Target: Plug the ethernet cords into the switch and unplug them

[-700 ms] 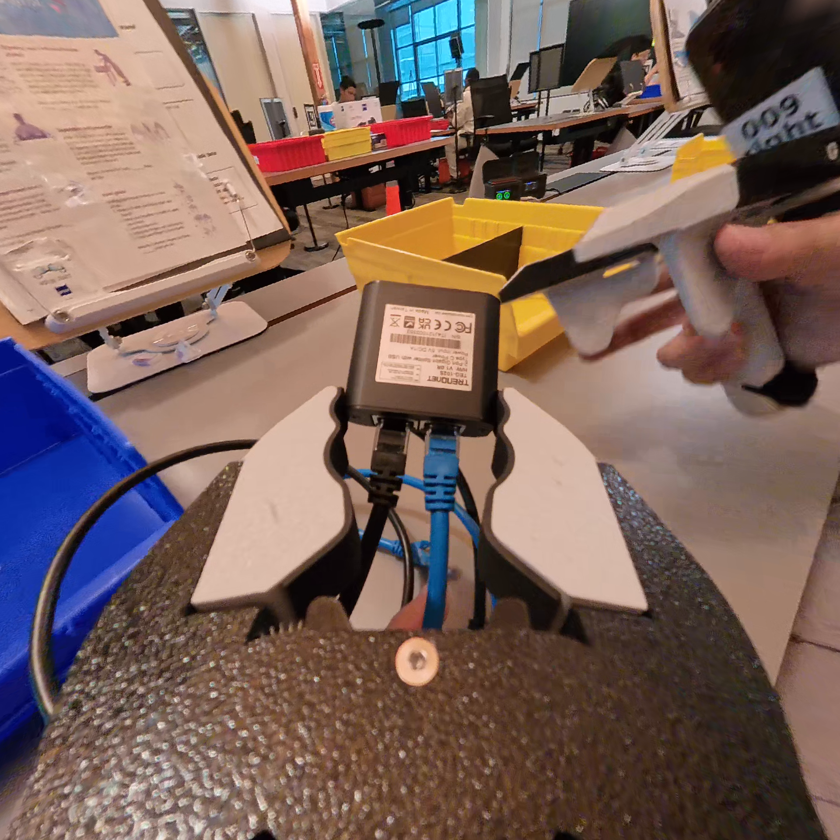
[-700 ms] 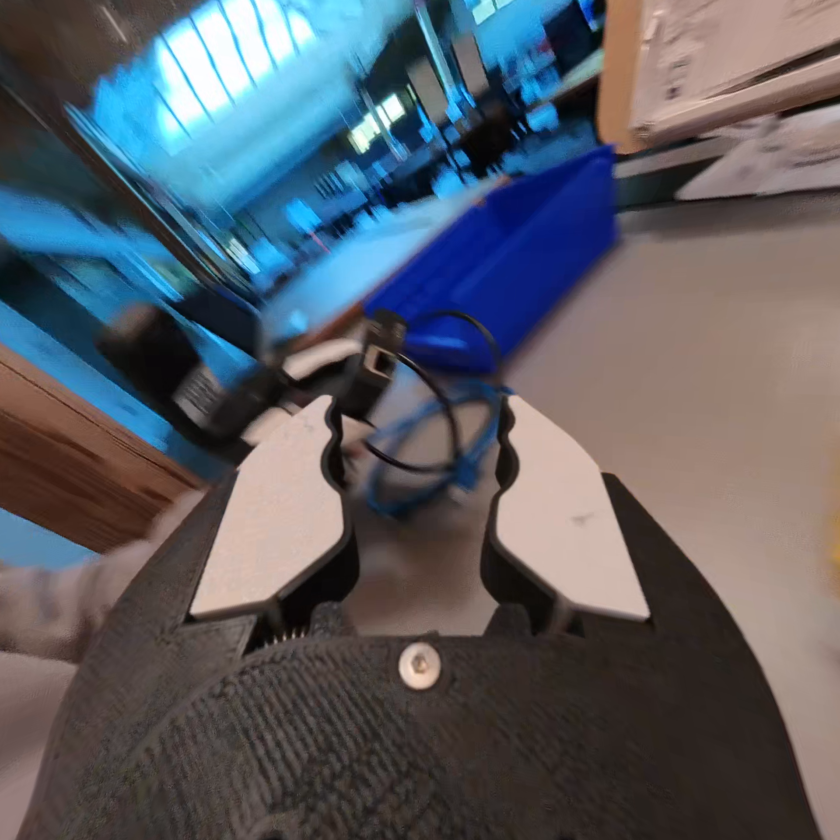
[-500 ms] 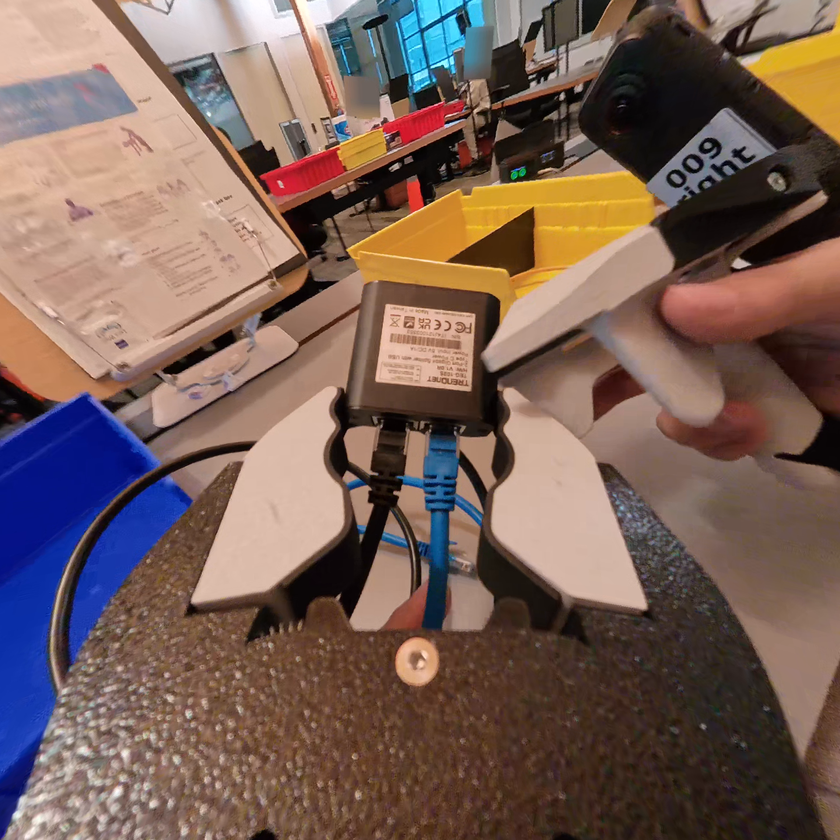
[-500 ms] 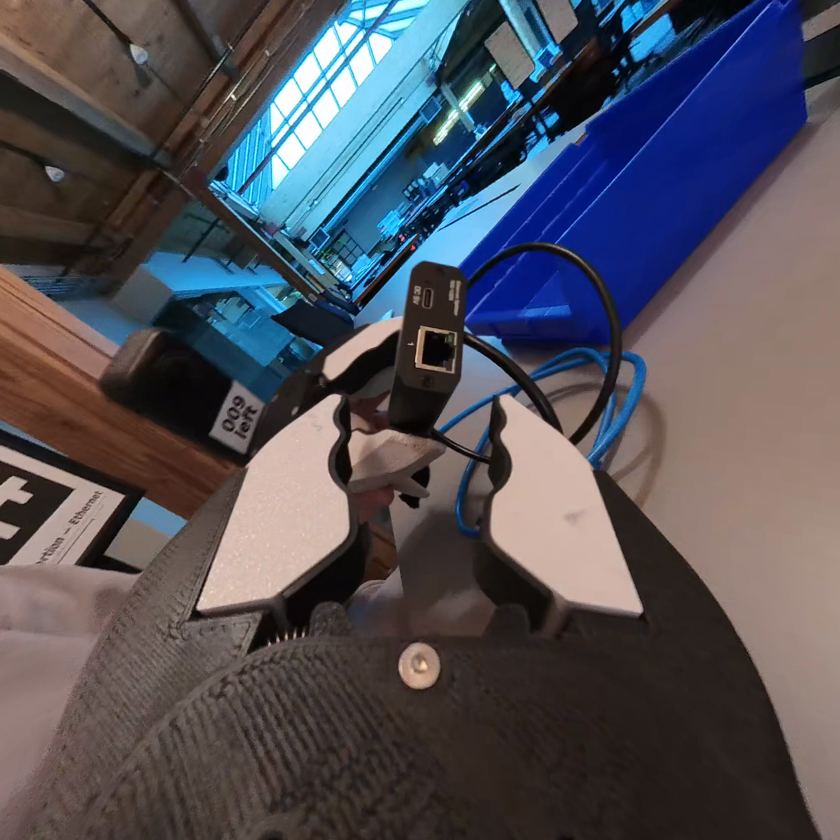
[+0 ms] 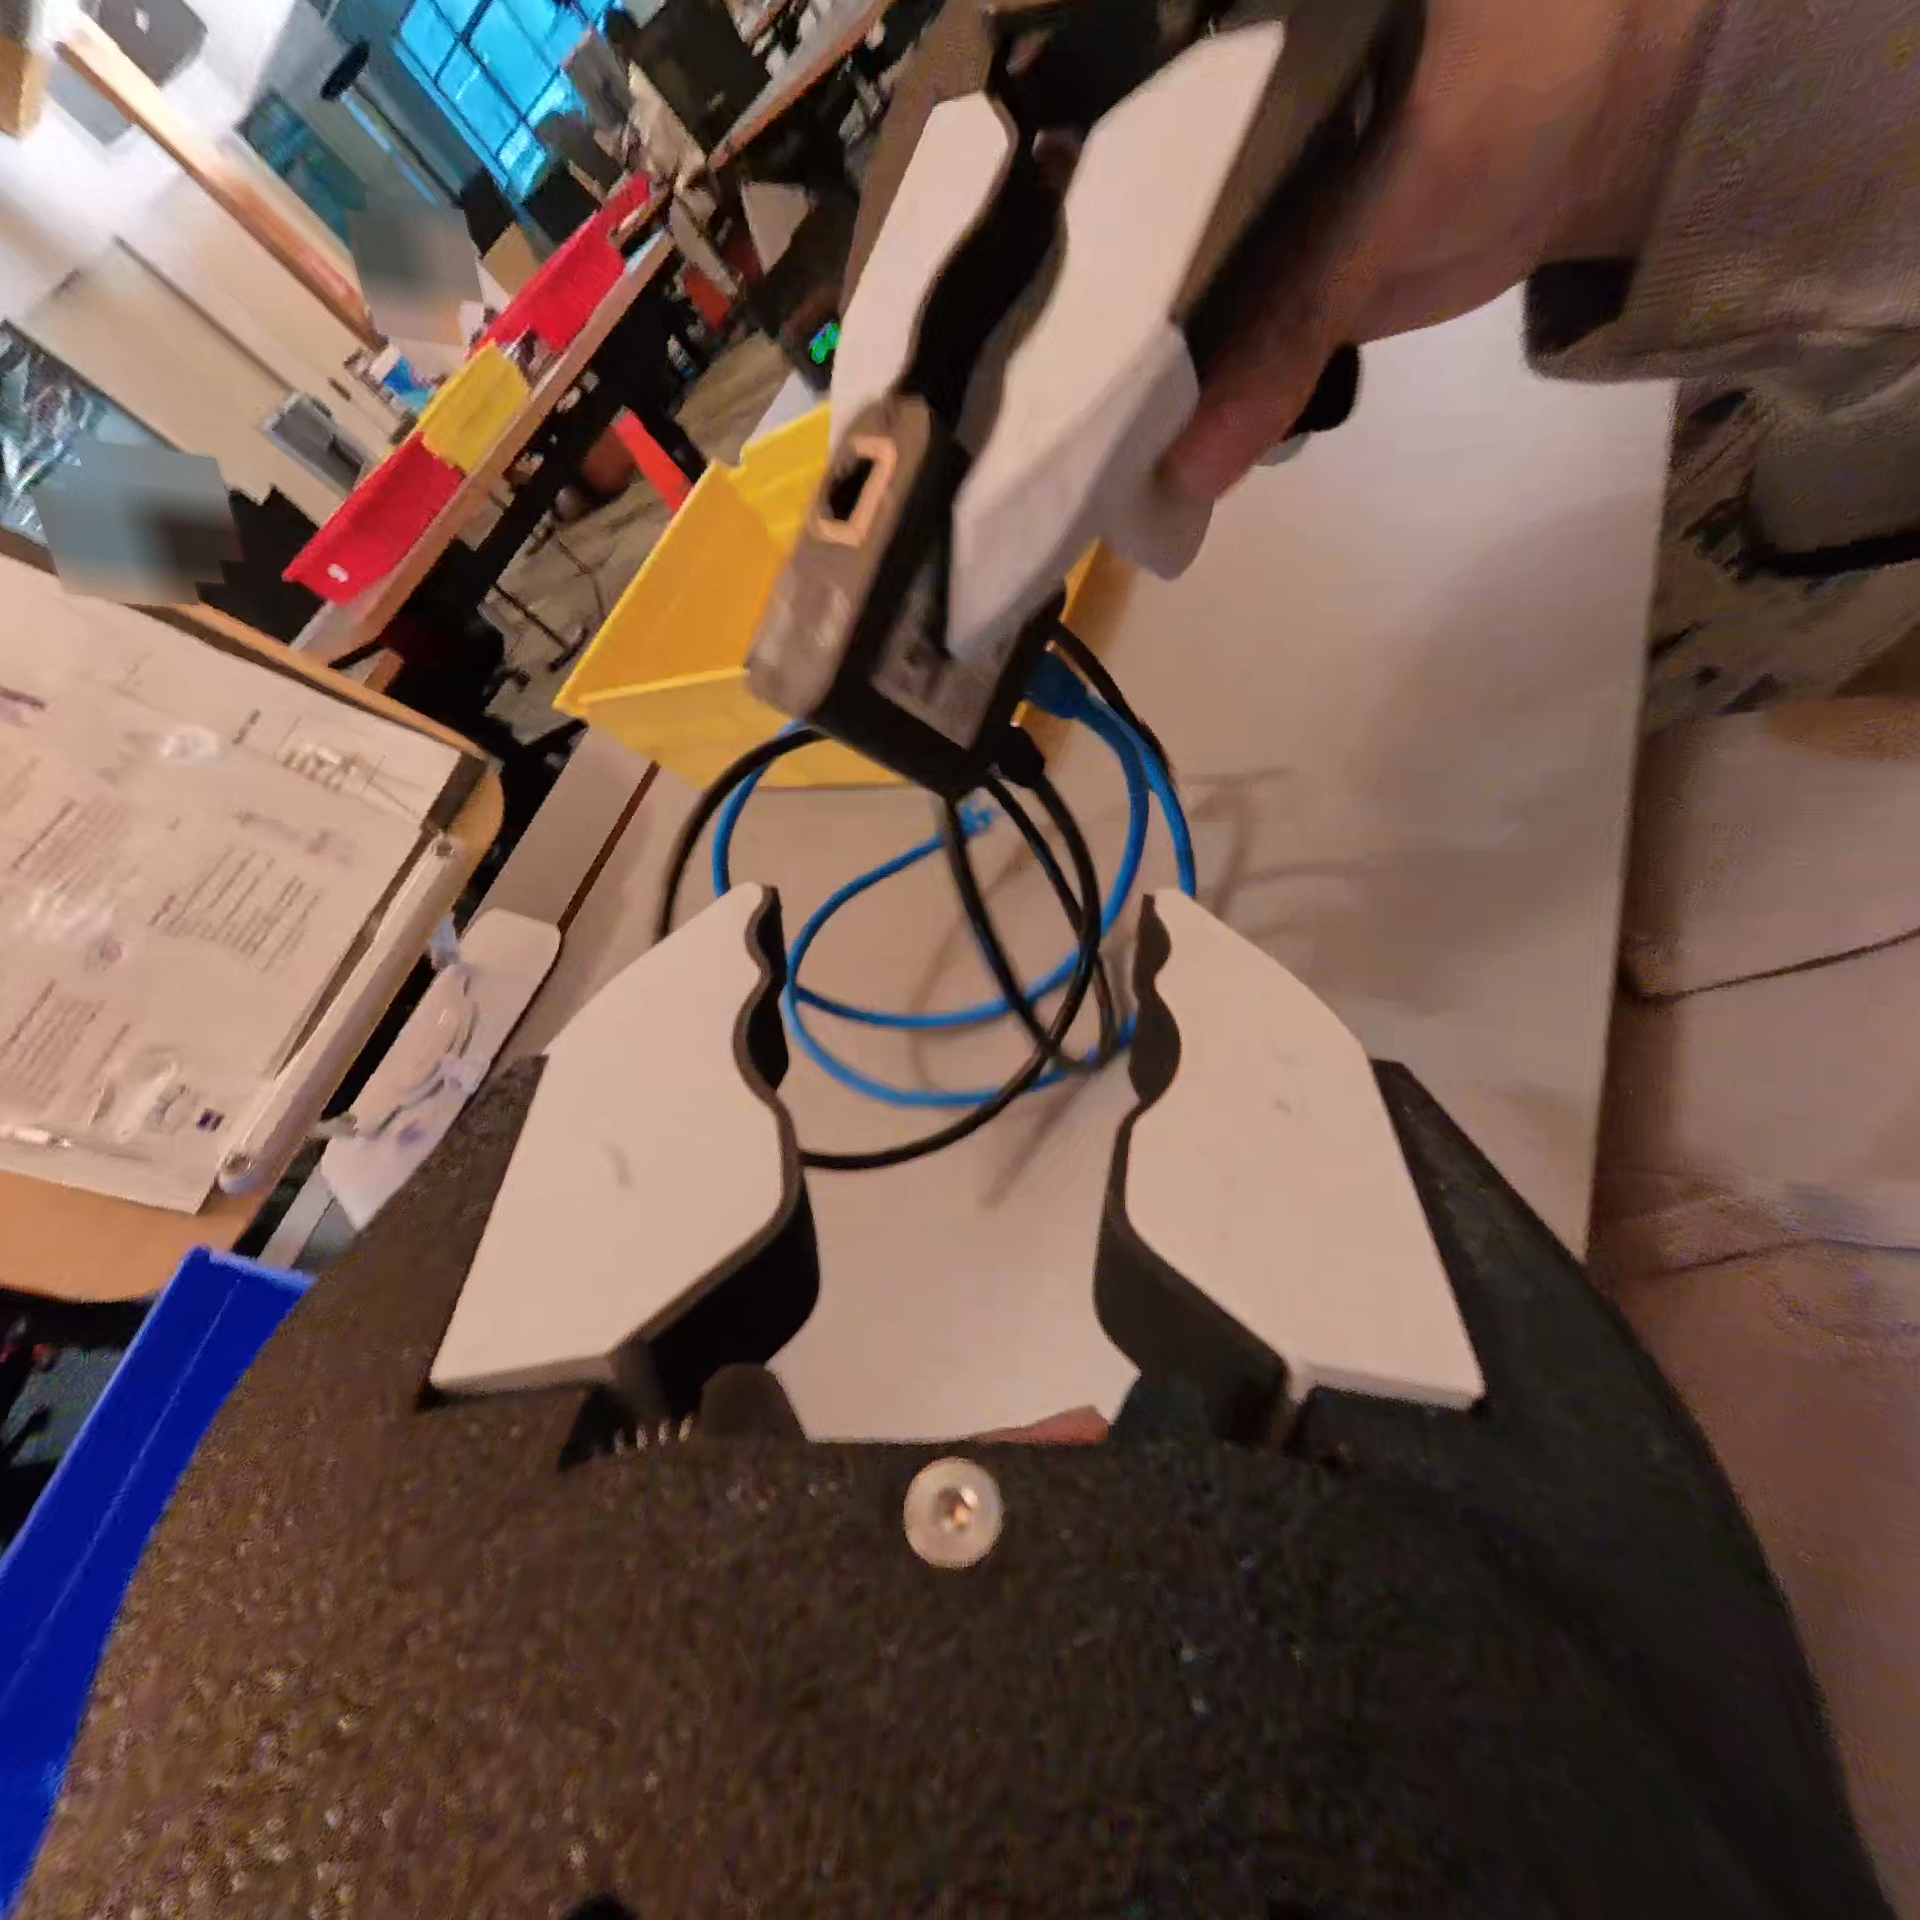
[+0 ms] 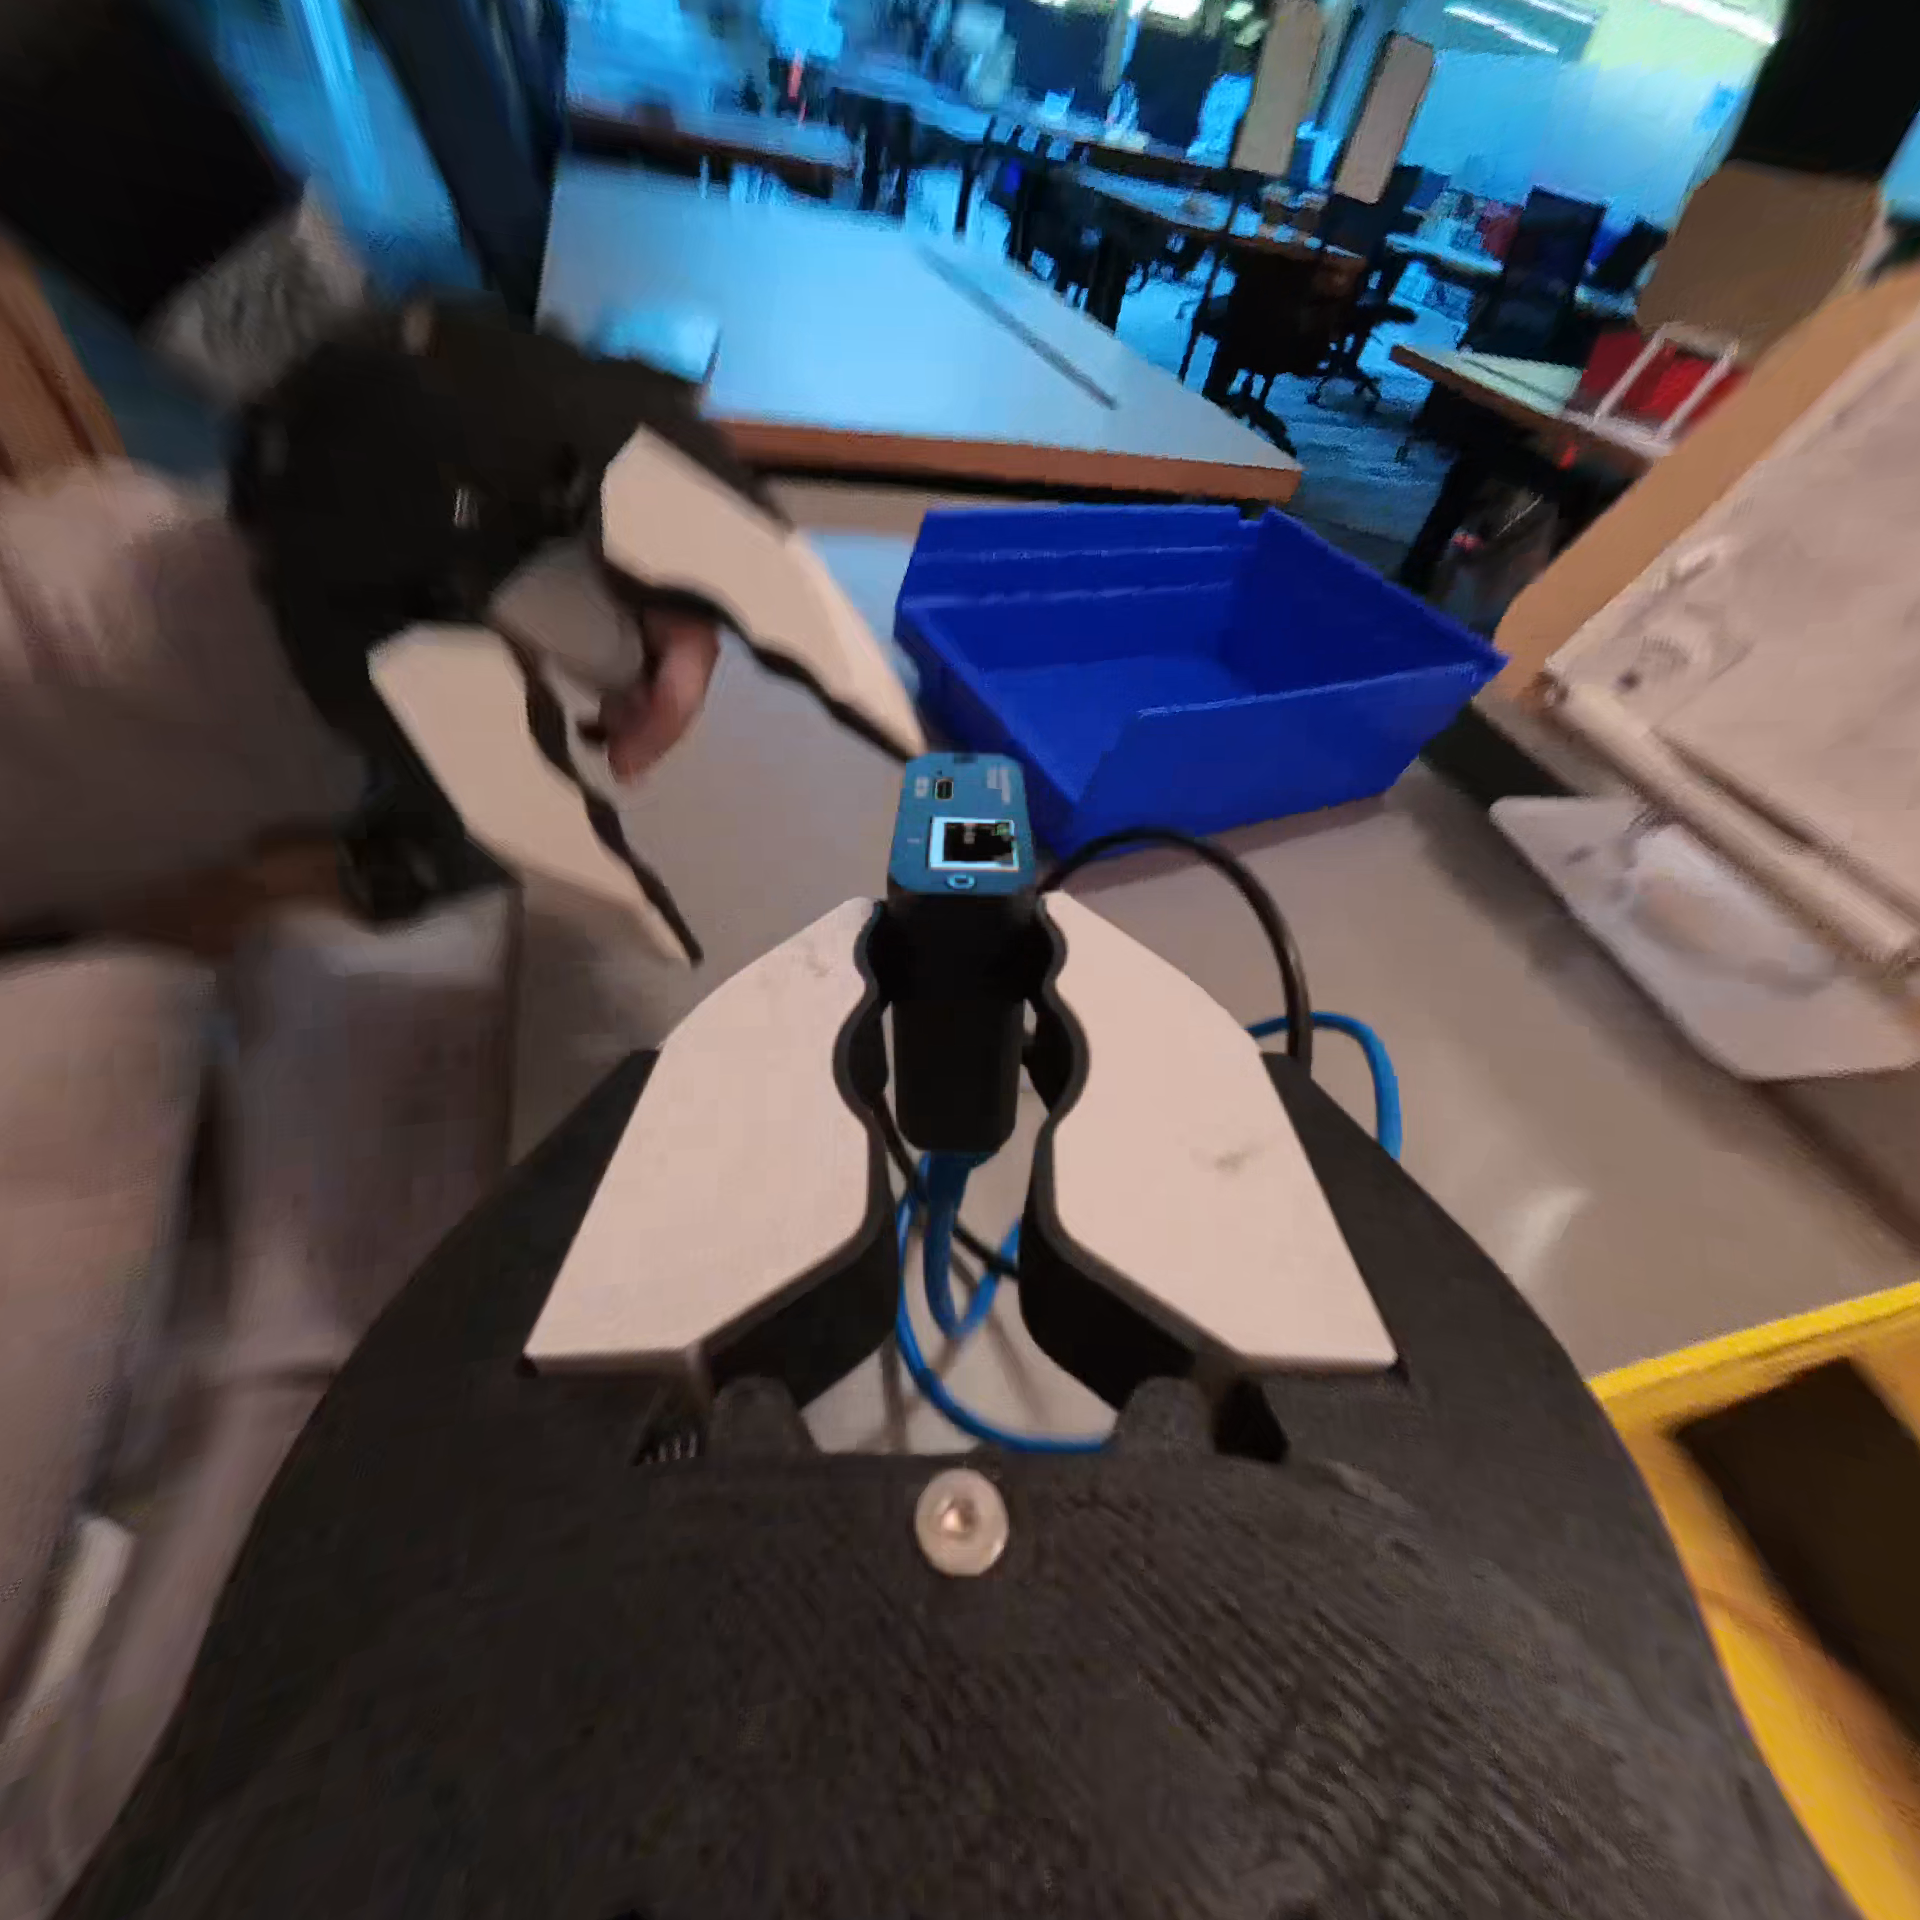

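My right gripper is shut on the small black switch and holds it above the table, with its free port facing away. In the left wrist view the switch hangs tilted in the right gripper's fingers. A blue cord and a black cord are plugged into its lower end and loop down onto the table. My left gripper is open and empty, a little back from the switch, above the cord loops. It also shows open in the right wrist view.
A blue bin stands on the table beyond the switch. A yellow bin stands at the far side, and in the right wrist view it is near right. A document stand is at the left. The person's sleeve is at the upper right. Tip to tip, the grippers are about 5 cm apart.
My left gripper let go of the switch, opened and drew back. My right gripper closed on the switch and now carries it, cords still plugged in.
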A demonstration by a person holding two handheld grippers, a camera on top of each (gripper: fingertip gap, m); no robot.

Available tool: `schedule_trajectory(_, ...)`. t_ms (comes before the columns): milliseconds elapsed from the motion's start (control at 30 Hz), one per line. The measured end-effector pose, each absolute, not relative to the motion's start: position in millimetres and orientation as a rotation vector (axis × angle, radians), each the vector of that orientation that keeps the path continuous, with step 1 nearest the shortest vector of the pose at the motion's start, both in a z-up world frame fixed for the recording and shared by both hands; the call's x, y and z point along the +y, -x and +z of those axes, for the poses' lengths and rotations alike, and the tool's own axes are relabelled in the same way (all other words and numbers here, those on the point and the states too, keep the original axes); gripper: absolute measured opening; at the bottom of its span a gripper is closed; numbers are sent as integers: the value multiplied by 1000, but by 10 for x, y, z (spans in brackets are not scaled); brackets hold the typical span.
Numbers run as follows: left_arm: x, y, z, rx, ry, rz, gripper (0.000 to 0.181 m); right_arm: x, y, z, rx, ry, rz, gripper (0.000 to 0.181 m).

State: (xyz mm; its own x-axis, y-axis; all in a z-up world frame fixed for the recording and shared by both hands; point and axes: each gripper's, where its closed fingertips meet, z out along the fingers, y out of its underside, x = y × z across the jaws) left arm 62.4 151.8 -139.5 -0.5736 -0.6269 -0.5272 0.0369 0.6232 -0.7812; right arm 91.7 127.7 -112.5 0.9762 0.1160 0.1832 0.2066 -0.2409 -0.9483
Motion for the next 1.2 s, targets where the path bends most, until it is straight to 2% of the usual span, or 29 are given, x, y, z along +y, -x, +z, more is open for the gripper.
schedule_trajectory(100, 1435, -513, -1264, 1998, 432, -1075, 54, 1272, -695, -1167, -467, 1880, -230, 24)
schedule_trajectory(267, 1411, -478, -1401, 2059, 411, -1120, 46, 1305, -326, -1297, -741, 1864, -209, 24)
schedule_trajectory(333, 1313, -402, -1463, 2117, 337, -1161, 24, 1340, -260, -1292, -758, 1855, -201, 24)
schedule_trajectory(467, 1341, -459, -1410, 2081, 415, -1226, 23, 1369, -329, -1233, -723, 1826, -281, 25)
schedule_trajectory(500, 1399, -520, -1362, 2031, 492, -1263, 23, 1401, -413, -1165, -663, 1786, -348, 29)
schedule_trajectory(567, 1568, -651, -1272, 1902, 695, -1395, 23, 1442, -553, -1080, -576, 1729, -456, 52)
schedule_trajectory(667, 1775, -762, -1201, 1719, 1019, -1680, 23, 1546, -681, -1056, -460, 1705, -547, 76)
schedule_trajectory(767, 1846, -812, -1162, 1553, 1287, -1944, 23, 1668, -754, -1144, -474, 1716, -716, 90)
schedule_trajectory(900, 1692, -794, -1218, 1594, 1332, -2064, 23, 1747, -825, -1247, -541, 1716, -906, 92)
schedule_trajectory(1067, 1455, -740, -1323, 1786, 1227, -1970, 23, 1684, -956, -1297, -589, 1724, -1036, 74)
schedule_trajectory(1200, 1379, -675, -1322, 1859, 998, -1954, 26, 1611, -902, -1348, -640, 1798, -874, 63)
